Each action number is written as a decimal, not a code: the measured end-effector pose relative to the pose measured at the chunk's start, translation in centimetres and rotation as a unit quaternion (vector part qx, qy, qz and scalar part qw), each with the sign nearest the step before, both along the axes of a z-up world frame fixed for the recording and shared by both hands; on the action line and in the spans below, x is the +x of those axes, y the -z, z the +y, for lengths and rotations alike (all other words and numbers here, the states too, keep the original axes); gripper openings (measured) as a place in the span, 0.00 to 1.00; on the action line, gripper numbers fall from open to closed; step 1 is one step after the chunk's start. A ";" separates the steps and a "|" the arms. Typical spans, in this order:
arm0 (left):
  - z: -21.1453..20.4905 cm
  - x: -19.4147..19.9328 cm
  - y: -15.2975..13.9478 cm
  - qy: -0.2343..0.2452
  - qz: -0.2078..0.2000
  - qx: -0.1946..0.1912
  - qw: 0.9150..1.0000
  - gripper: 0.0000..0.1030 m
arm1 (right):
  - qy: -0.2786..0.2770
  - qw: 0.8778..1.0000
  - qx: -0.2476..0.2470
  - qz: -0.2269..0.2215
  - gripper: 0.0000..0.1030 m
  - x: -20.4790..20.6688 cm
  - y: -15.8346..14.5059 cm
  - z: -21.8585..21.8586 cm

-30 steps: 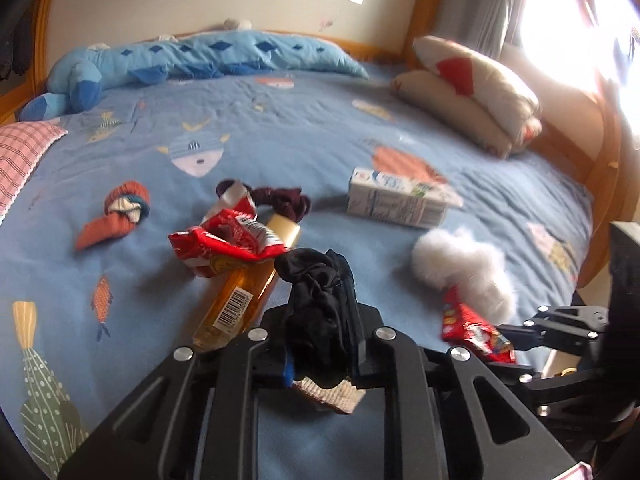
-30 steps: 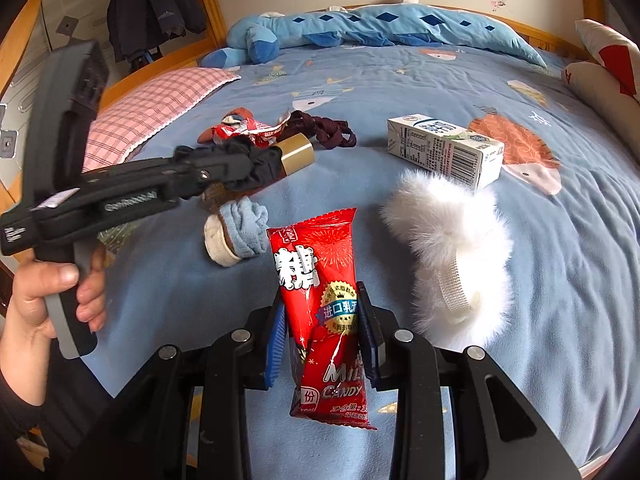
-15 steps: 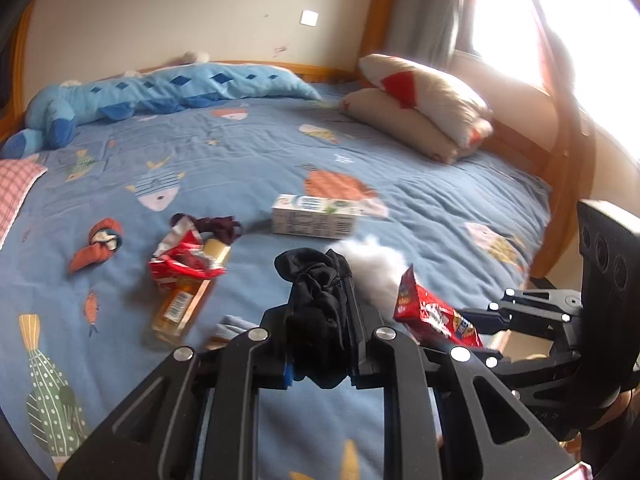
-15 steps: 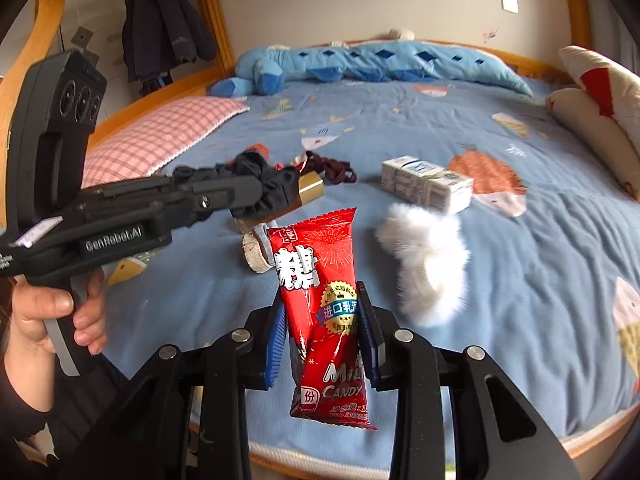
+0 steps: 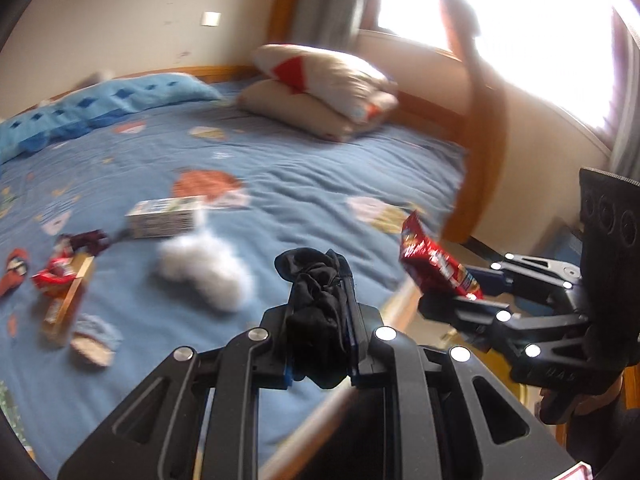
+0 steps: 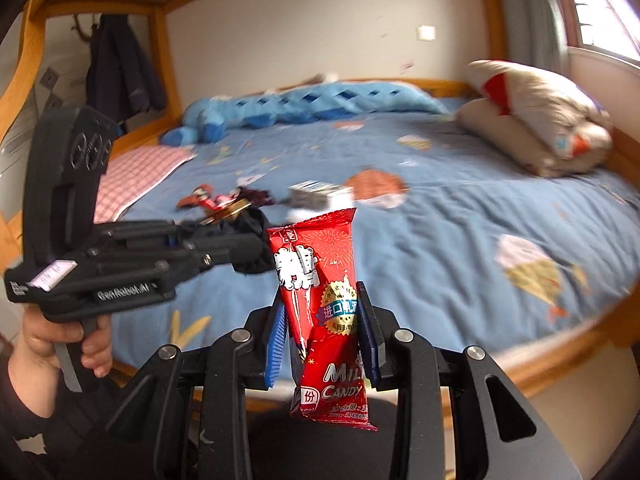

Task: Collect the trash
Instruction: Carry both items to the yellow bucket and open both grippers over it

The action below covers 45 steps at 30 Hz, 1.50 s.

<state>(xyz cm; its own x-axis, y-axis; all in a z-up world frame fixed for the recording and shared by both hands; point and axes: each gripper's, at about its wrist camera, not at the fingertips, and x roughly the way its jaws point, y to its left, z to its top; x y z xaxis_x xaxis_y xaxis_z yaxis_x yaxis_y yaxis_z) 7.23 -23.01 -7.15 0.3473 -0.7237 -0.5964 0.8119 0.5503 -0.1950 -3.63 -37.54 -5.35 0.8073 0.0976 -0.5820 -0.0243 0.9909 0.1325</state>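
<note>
My left gripper (image 5: 320,332) is shut on a crumpled black cloth (image 5: 316,312), held up over the near edge of the bed. My right gripper (image 6: 324,332) is shut on a red milk candy wrapper (image 6: 324,304) that stands upright between its blue pads (image 6: 276,340). In the left wrist view the right gripper (image 5: 468,288) with the wrapper (image 5: 432,264) is at the right. In the right wrist view the left gripper (image 6: 224,246) with the black cloth (image 6: 252,240) is at the left, a hand (image 6: 68,340) on its grip. Both grippers are lifted off the blue bedspread (image 5: 300,184).
On the bed lie a white carton (image 5: 164,218), a white fluffy item (image 5: 204,268), a red wrapper over an amber bottle (image 5: 64,292), a dark scrunchie (image 5: 88,240) and a small blue-grey item (image 5: 92,340). Pillows (image 5: 320,88) sit at the far right, a wooden bed post (image 5: 484,128) beside them.
Both grippers have pulled back and up from the bed with their loads still held. The things on the bed look smaller and farther, and the view has swung right toward the window.
</note>
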 end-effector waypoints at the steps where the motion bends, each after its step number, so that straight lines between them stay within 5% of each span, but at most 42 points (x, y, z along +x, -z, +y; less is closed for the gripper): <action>1: -1.1 -0.9 0.1 0.016 0.003 -0.001 1.000 0.18 | 0.014 1.000 0.000 -0.004 0.30 -1.4 -0.2 -0.8; 12: -10.6 -9.2 1.6 0.155 0.017 0.024 0.987 0.18 | 0.158 0.987 0.009 0.013 0.30 -12.6 1.4 -7.9; 24: -20.2 -17.7 8.7 0.282 0.096 0.102 0.949 0.19 | 0.308 0.947 0.045 0.077 0.30 -24.0 6.9 -14.4; 28: -22.1 -18.4 11.8 0.275 0.130 0.133 0.943 0.35 | 0.338 0.934 0.081 0.085 0.30 -25.7 9.1 -15.7; 32: -23.1 -19.2 13.9 0.271 0.117 0.179 0.938 0.77 | 0.340 0.931 0.091 0.100 0.30 -25.9 10.3 -15.8; 35: -23.7 -19.6 14.9 0.276 0.103 0.215 0.931 0.89 | 0.341 0.929 0.088 0.118 0.30 -26.0 11.0 -15.9; 40: -24.2 -20.6 16.0 0.280 0.077 0.255 0.922 0.89 | 0.347 0.923 0.079 0.143 0.30 -26.5 11.7 -16.4; 45: -24.0 -20.8 15.9 0.289 0.064 0.254 0.921 0.89 | 0.345 0.921 0.084 0.157 0.31 -26.6 12.5 -16.7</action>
<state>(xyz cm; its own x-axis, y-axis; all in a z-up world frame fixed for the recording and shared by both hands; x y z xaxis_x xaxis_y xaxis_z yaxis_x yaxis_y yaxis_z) -13.56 -47.03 -23.08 -0.1054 -0.3812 -0.9185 0.9861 0.0791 -0.1459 -30.23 -54.19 -17.81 0.5048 -0.2655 -0.8214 0.6697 0.7209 0.1786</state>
